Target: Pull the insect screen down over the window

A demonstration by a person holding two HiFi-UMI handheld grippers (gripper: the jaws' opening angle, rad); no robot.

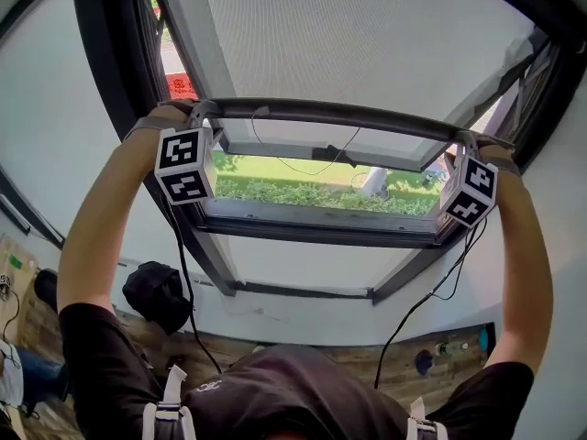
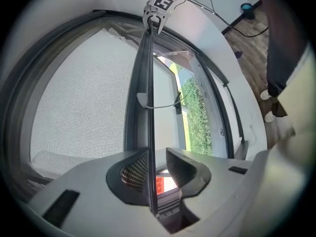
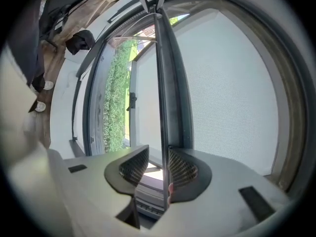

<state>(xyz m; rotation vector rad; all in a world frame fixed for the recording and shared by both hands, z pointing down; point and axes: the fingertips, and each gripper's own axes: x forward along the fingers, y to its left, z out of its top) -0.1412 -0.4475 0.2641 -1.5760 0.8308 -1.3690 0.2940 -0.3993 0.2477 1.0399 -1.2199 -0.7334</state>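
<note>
both tools hooked over the screen's pull bar, screen part-way down

left tool (image 1: 204, 115) sits at the bar's left end, jaws apart & straddling the thin rail: one pad on it, a gap on the other side, so hooked, not clamped. pull bar (image 1: 339, 113) runs left-right across the opening w/ the insect screen (image 1: 367, 35) mesh stretched above it. below the bar is an open strip showing greenery (image 1: 312, 191), then the lower window frame (image 1: 312, 225). right tool (image 1: 466, 143) is at the right end in the same loose straddle. likely the remaining travel is straight down, square to the bar's long axis. each hand has one end, neither nearer, so the ends should drop together or the bar may skew.
</note>
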